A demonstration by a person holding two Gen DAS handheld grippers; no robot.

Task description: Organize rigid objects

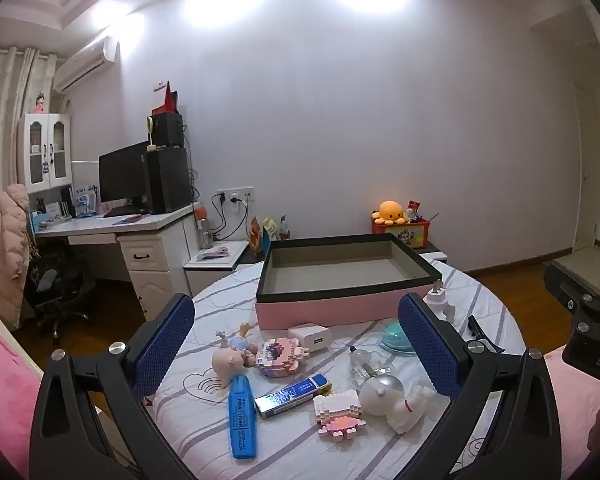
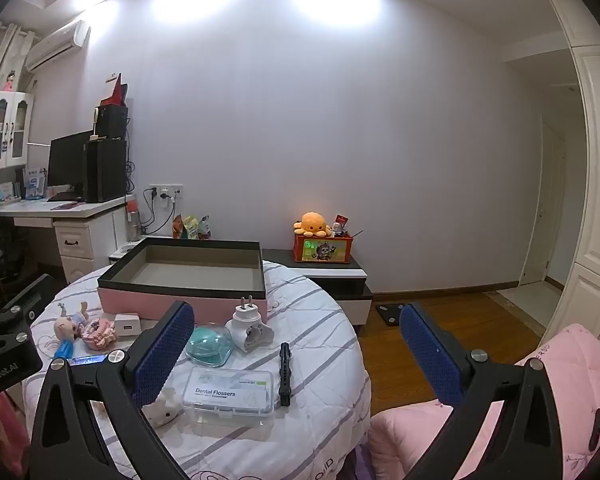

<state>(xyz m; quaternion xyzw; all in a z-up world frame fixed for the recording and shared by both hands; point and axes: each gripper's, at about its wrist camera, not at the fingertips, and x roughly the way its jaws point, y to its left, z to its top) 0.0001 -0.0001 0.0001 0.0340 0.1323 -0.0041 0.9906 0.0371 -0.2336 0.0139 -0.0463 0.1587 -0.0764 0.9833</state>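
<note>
"Dental Flossers" case (image 2: 229, 396); highlighter (image 1: 242, 416) reads "Point Liner".

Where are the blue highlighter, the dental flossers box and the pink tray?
blue highlighter (image 1: 242, 416): left wrist view, middle of its barrel.
dental flossers box (image 2: 229, 396): right wrist view, its clear lid.
pink tray (image 2: 140, 298): right wrist view, its pink front wall.

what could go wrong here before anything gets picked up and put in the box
The small items lie crowded: closing the left gripper on the blue highlighter could nudge the pig figure beside it. The clear bottle looks slippery and may slip from the pads. The soft cloth could bunch up.
</note>
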